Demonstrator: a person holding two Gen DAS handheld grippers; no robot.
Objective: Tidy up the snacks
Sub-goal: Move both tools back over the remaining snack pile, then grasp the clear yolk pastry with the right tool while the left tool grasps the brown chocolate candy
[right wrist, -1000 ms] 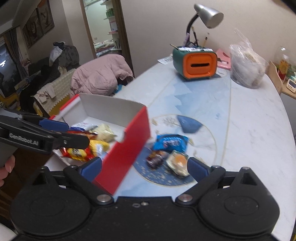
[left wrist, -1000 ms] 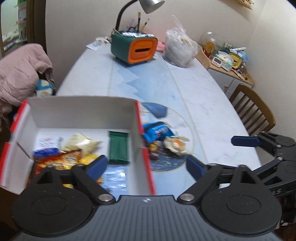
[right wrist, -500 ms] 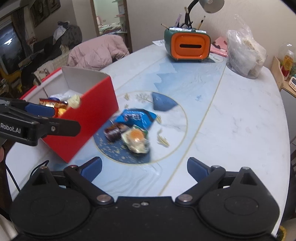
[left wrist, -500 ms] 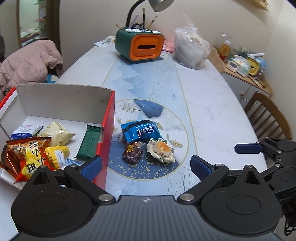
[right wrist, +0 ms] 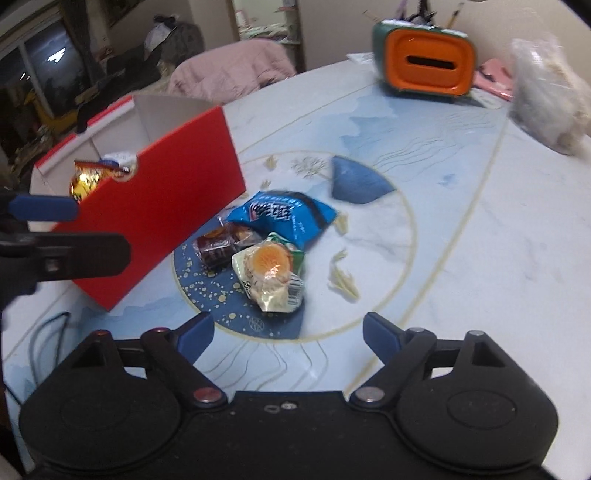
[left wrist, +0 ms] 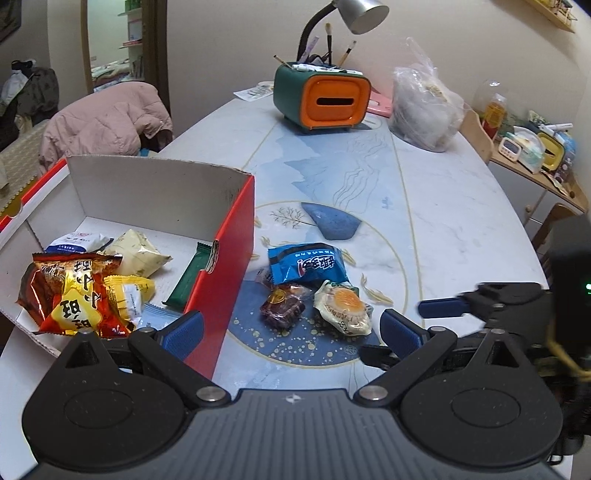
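Three snack packets (left wrist: 314,291) lie together on the table (left wrist: 461,229), just right of the box (left wrist: 221,288) holding more snacks (left wrist: 85,291).

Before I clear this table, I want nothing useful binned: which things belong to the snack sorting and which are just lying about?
Job:
red box
blue snack packet
dark wrapped cake
egg-yolk pastry packet

Lying about:
orange-fronted desk organiser
desk lamp
clear plastic bag
pink jacket
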